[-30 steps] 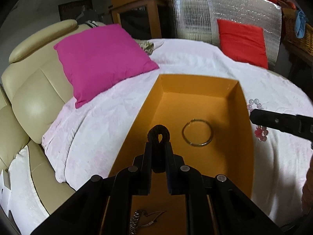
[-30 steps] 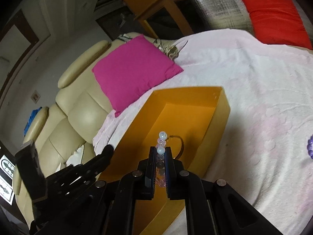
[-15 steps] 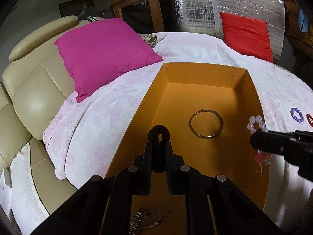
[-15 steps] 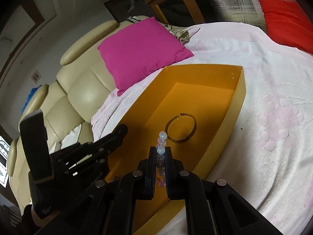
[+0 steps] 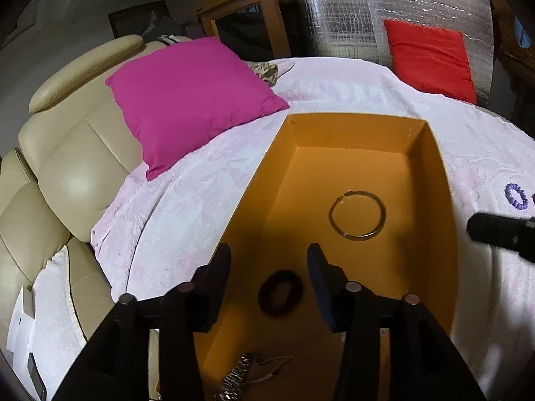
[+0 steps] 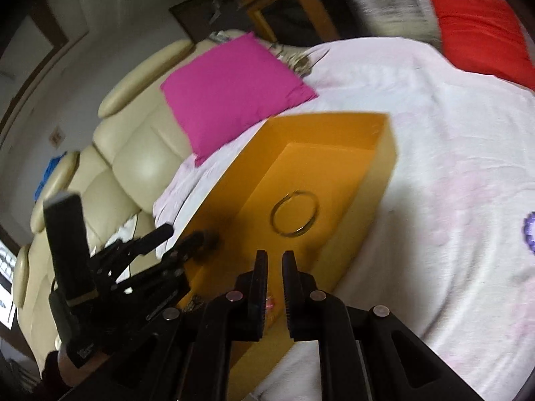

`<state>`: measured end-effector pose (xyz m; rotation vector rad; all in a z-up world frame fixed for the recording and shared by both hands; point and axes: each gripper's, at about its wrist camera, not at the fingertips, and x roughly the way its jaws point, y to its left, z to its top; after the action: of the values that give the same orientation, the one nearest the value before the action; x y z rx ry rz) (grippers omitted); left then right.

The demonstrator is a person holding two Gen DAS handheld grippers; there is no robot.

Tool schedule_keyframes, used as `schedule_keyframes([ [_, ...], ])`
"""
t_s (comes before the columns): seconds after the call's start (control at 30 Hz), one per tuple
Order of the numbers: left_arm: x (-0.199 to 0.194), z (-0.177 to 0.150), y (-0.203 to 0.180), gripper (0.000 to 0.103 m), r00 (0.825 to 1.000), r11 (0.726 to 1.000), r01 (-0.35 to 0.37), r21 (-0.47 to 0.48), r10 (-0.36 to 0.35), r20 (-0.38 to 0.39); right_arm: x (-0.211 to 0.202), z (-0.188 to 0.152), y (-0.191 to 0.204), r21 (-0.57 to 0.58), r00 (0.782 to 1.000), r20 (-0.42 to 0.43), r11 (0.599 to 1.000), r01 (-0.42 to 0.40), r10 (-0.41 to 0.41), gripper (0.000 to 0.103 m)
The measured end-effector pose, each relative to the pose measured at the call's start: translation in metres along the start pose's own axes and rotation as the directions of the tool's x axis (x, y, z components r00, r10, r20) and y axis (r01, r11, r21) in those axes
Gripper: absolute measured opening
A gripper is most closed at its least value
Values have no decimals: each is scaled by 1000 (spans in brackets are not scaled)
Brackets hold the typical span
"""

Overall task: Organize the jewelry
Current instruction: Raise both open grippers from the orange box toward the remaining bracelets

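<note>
An orange box point(image 5: 431, 167) sits on a white-covered bed. Inside lie a thin metal bangle point(image 5: 357, 215), a black hair tie point(image 5: 280, 293) and a metal watch point(image 5: 234, 379) at the near end. My left gripper point(image 5: 269, 260) is open above the box, with the hair tie lying between its fingers. My right gripper point(image 6: 275, 260) is open a little over the box's near right wall point(image 6: 364, 214); a pink bead bracelet point(image 6: 270, 304) shows low between its fingers. The bangle also shows in the right wrist view point(image 6: 294, 213). A purple bead bracelet point(image 5: 516, 196) lies on the bed right of the box.
A magenta cushion point(image 5: 190, 97) lies on the bed left of the box, beside a beige leather sofa point(image 5: 67, 167). A red cushion point(image 5: 431, 56) leans on a silver foil panel at the back. A wooden cabinet point(image 5: 247, 26) stands behind.
My left gripper has opened and the black hair tie now lies on the box floor. My right gripper has opened slightly and the bead bracelet has dropped low between its fingers.
</note>
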<state>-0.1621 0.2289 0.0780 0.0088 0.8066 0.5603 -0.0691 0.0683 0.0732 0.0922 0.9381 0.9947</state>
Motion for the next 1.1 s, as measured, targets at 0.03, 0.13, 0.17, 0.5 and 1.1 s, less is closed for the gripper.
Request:
schedule_keyframes([
  [0.03, -2, 1, -2, 55, 1000, 1000, 2, 1, -2, 4, -6, 1, -6, 18, 1000, 13, 1000, 8, -8, 12],
  [0.13, -14, 4, -16, 59, 999, 999, 32, 19, -32, 21, -17, 2, -17, 48, 999, 25, 998, 44, -46, 12],
  [0.17, -17, 5, -20, 61, 999, 999, 39, 26, -40, 29, -21, 1, -23, 66, 998, 23, 996, 59, -61, 12],
  [0.5, -56, 9, -76, 70, 984, 984, 127, 128, -141, 105, -57, -4, -65, 183, 984, 13, 968, 173, -178, 12],
  [1.1, -80, 1, -127, 71, 971, 958, 182, 220, -210, 112, -196, -21, -178, 478, 927, 116, 838, 264, -358, 20],
])
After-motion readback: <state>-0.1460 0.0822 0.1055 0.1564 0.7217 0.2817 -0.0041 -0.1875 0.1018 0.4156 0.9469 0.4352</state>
